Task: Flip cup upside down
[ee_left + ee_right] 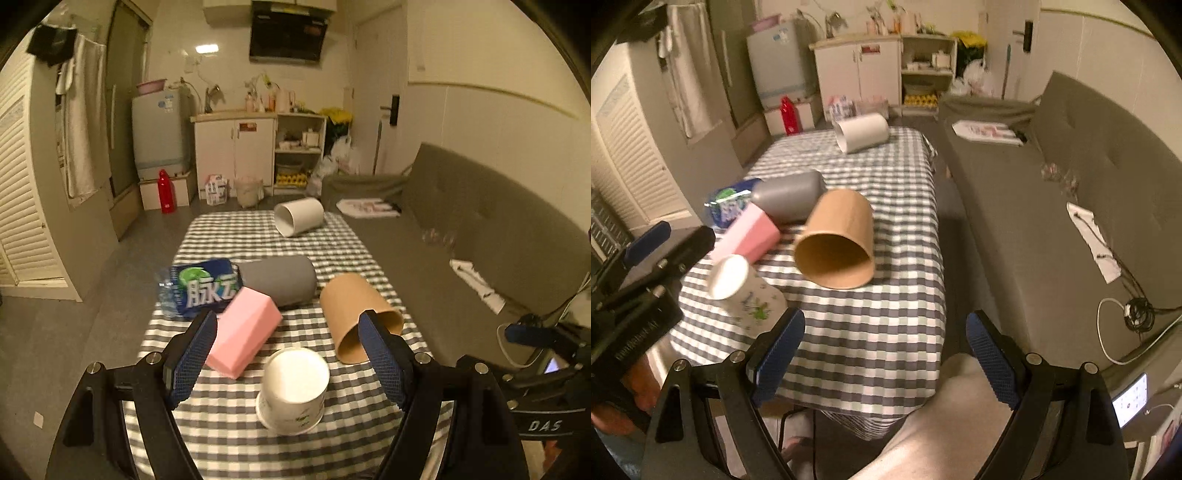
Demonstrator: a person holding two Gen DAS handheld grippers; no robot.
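Observation:
A white paper cup with a green print (293, 391) stands upside down on the checked tablecloth (258, 243), base up; it also shows in the right wrist view (746, 291). My left gripper (291, 350) is open and empty, its fingers apart on either side above the cup, not touching it. My right gripper (886, 350) is open and empty, held off the table's near right corner above my knee. The left gripper's body (639, 288) shows at the left of the right wrist view.
A brown paper cup (356, 317) lies on its side, mouth toward me. A pink block (245, 338), a grey cylinder (280, 278), a blue packet (207, 288) and a white cup on its side (299, 216) share the table. A grey sofa (480, 229) runs along the right.

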